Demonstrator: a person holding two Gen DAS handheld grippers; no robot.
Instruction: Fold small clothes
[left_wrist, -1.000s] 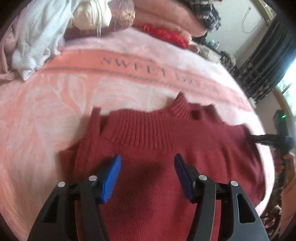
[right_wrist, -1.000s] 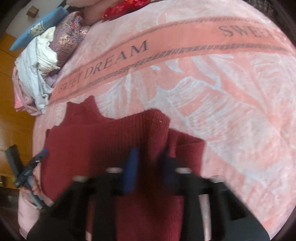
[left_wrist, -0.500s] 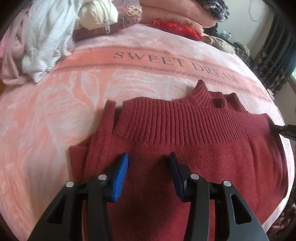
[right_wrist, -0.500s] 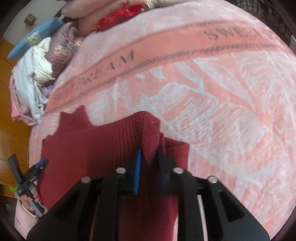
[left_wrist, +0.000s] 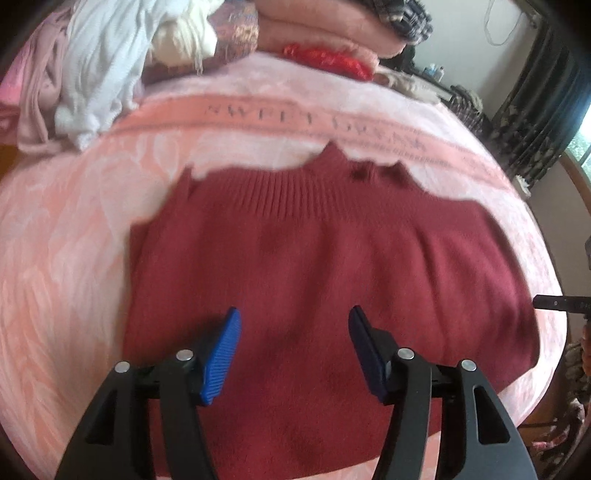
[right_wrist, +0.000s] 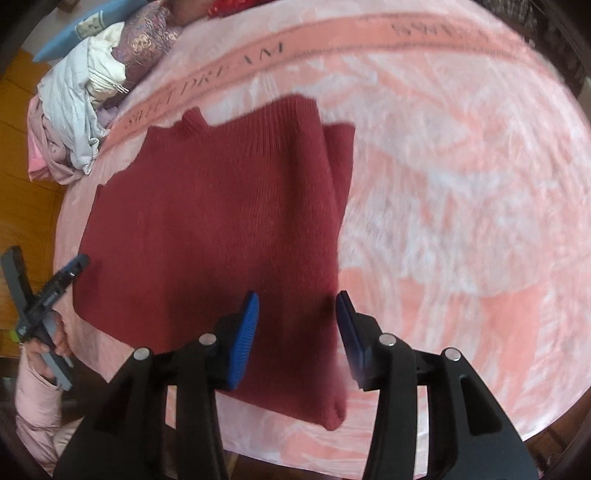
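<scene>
A dark red knit sweater (left_wrist: 314, 266) lies flat on the pink blanket, ribbed collar away from me, sleeves folded in. It also shows in the right wrist view (right_wrist: 221, 221), with a folded strip along its right edge. My left gripper (left_wrist: 293, 332) is open and empty, above the sweater's lower middle. My right gripper (right_wrist: 297, 317) is open and empty, above the sweater's lower right edge. The left gripper also shows at the left of the right wrist view (right_wrist: 70, 269), just beside the sweater's left edge.
The pink blanket (left_wrist: 74, 240) with "SWEET DREAM" lettering covers the bed. A heap of white and pink clothes (left_wrist: 92, 66) sits at the far left, folded pink blankets and a red item (left_wrist: 328, 59) at the back. Wooden floor (right_wrist: 22, 184) lies left of the bed.
My right gripper has let go of the sweater's edge, opened and drawn back; the fold now lies flat. My left gripper has opened wider and pulled back toward the hem.
</scene>
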